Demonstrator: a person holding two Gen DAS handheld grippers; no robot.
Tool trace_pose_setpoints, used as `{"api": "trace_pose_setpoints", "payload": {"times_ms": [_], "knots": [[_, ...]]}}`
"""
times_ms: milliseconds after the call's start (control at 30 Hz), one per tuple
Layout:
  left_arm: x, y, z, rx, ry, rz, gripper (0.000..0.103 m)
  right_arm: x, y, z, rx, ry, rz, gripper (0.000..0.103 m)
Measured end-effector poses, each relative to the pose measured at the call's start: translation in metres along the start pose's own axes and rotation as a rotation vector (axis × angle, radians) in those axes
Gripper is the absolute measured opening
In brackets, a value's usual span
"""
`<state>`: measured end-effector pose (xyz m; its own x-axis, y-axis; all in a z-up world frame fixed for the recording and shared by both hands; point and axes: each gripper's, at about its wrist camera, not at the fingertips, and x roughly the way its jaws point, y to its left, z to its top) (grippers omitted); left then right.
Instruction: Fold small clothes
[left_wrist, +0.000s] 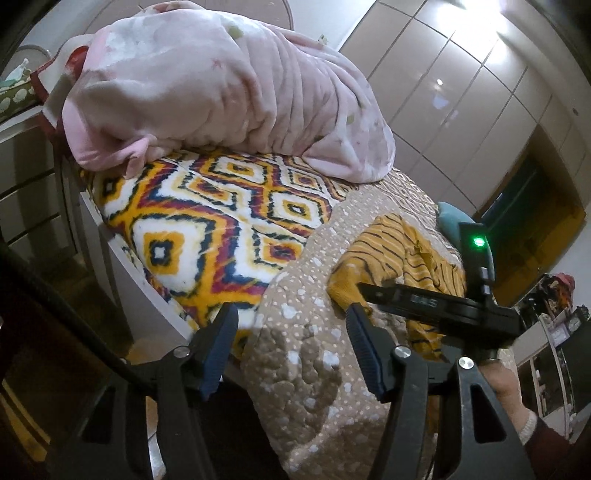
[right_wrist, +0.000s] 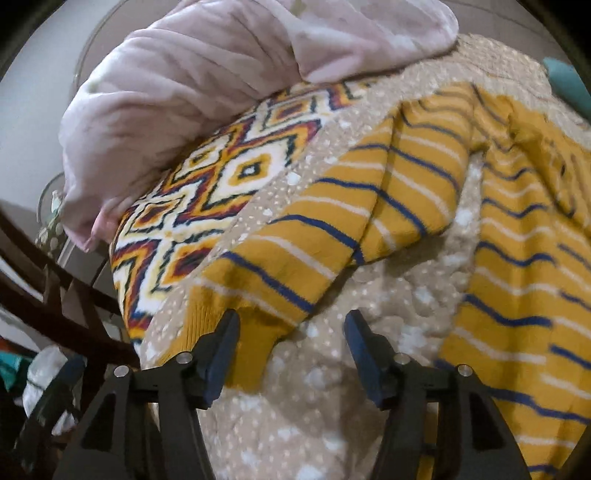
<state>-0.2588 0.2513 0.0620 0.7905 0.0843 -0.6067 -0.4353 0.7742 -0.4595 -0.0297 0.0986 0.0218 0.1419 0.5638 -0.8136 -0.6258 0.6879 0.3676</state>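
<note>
Blue-padded jaws of my right gripper (right_wrist: 291, 332) stand released, nothing clamped between them; only the beige spotted quilt (right_wrist: 280, 424) shows in the gap. Just beside the left-hand pad in that view lies the ribbed cuff of a mustard-yellow striped sweater (right_wrist: 369, 206), the garment to be folded, its navy and white stripes running across a sleeve that stretches away from the jaws over the quilt. The sweater's body spreads along the right side of the right wrist view, rumpled and not yet folded.

My left gripper (left_wrist: 291, 325) is likewise released, its jaws apart over bare quilt near the bed's near edge, with no cloth between them. In the left wrist view, the sweater lies beyond and to the right of these jaws, partly hidden by the black body of my right gripper, on which a green light glows. A hand (left_wrist: 506, 384) with a dark red sleeve shows at the lower right.

Farther up the bed, a diamond-patterned blanket (left_wrist: 207, 221) in orange, white and navy covers the mattress, and a bunched pink fleece blanket (left_wrist: 229, 92) sits at the far end. A small teal item (left_wrist: 452, 221) rests at the bed's right edge.
</note>
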Motion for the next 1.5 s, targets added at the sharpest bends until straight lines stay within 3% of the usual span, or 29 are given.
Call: {"api": "trace_pose_setpoints", "payload": {"times_ms": [33,67,200,300,400,533,600,700,733,800,900,1000,1067,1167,1300,1367,1433,1500], "knots": [[0.0,-0.001,-0.001,0.003,0.002,-0.001,0.06,0.0,-0.001,0.002,0.017,0.015,0.052,0.008],[-0.001,-0.002,-0.001,0.008,0.001,-0.001,0.06,-0.002,-0.001,0.005,0.03,0.034,0.083,0.004],[-0.001,-0.009,0.001,0.018,0.006,-0.007,0.06,-0.055,0.005,0.028,-0.059,-0.058,0.022,0.004],[0.001,-0.021,0.003,0.042,0.009,-0.017,0.06,-0.124,-0.007,0.054,-0.142,-0.156,-0.109,0.004],[0.004,-0.039,0.002,0.08,0.013,-0.034,0.06,-0.184,-0.046,0.072,-0.111,-0.229,-0.211,0.004],[0.014,-0.065,-0.001,0.139,0.032,-0.05,0.061,-0.248,-0.143,0.076,0.043,-0.282,-0.382,0.001],[0.02,-0.076,-0.003,0.162,0.048,-0.057,0.061,-0.26,-0.202,0.068,0.154,-0.272,-0.504,0.001],[0.028,-0.093,-0.007,0.195,0.068,-0.061,0.061,-0.254,-0.283,0.047,0.259,-0.181,-0.884,0.005],[0.03,-0.098,-0.008,0.207,0.072,-0.061,0.061,-0.256,-0.295,0.041,0.283,-0.18,-0.861,0.005],[0.032,-0.107,-0.012,0.234,0.076,-0.057,0.062,-0.256,-0.307,0.022,0.348,-0.213,-0.611,0.006],[0.041,-0.119,-0.016,0.261,0.101,-0.036,0.063,-0.236,-0.289,0.013,0.308,-0.229,-0.414,0.02],[0.047,-0.129,-0.02,0.266,0.125,-0.049,0.063,-0.204,-0.267,0.016,0.26,-0.215,-0.245,0.042],[0.049,-0.135,-0.023,0.282,0.131,-0.055,0.063,-0.178,-0.256,0.019,0.231,-0.191,-0.223,0.054],[0.05,-0.142,-0.028,0.305,0.133,-0.061,0.064,-0.143,-0.253,0.017,0.241,-0.137,-0.236,0.054],[0.054,-0.145,-0.031,0.324,0.138,-0.065,0.065,-0.117,-0.249,0.013,0.184,-0.112,-0.342,0.055],[0.056,-0.146,-0.032,0.328,0.141,-0.065,0.065,-0.113,-0.245,0.012,0.128,-0.129,-0.39,0.061],[0.057,-0.146,-0.033,0.326,0.144,-0.071,0.065,-0.111,-0.244,0.009,0.106,-0.135,-0.407,0.061],[0.056,-0.146,-0.035,0.325,0.145,-0.077,0.065,-0.109,-0.242,0.008,0.101,-0.13,-0.387,0.05]]}}
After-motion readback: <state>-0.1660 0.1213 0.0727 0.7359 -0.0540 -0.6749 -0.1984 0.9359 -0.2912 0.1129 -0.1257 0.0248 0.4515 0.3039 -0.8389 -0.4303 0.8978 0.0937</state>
